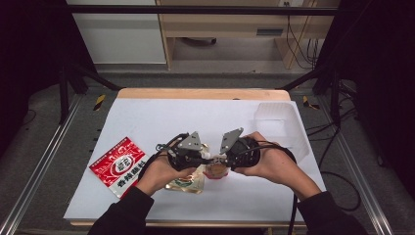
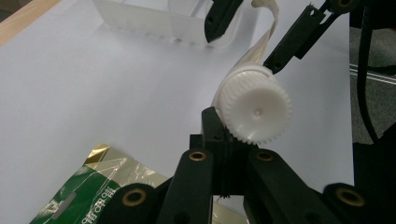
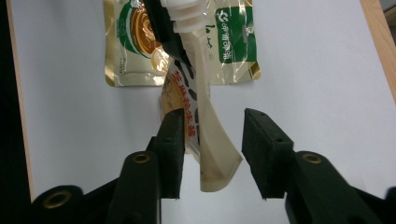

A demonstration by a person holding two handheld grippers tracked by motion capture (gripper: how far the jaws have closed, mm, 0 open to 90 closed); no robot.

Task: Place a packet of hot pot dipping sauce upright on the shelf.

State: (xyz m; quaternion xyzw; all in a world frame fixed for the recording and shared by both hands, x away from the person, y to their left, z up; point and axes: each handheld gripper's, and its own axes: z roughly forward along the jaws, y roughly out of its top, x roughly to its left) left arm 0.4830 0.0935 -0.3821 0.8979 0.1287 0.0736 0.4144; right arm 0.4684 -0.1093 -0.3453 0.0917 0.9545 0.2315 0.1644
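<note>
Gripping a spouted pouch [image 3: 205, 116] just below its white ribbed cap [image 2: 254, 109], the left gripper [image 1: 204, 154] has its jaws pressed together on the neck, and the pouch is lifted off the white table cover [image 1: 161, 115] between the person's two hands, above the near middle of the table. In the right gripper view the pouch body hangs edge-on in the gap of the right gripper [image 3: 210, 151], whose jaws stand apart on either side of it; the left-hand pad lies close to or against the printed face, while the other pad is clear of it, so nothing is pinched there. Beneath the pouch a green and gold packet [image 1: 187, 182] lies flat on the cover. A red packet [image 1: 119, 166] lies to its left near the cover's edge, and a clear plastic tray [image 1: 275, 117] sits at the far right.
</note>
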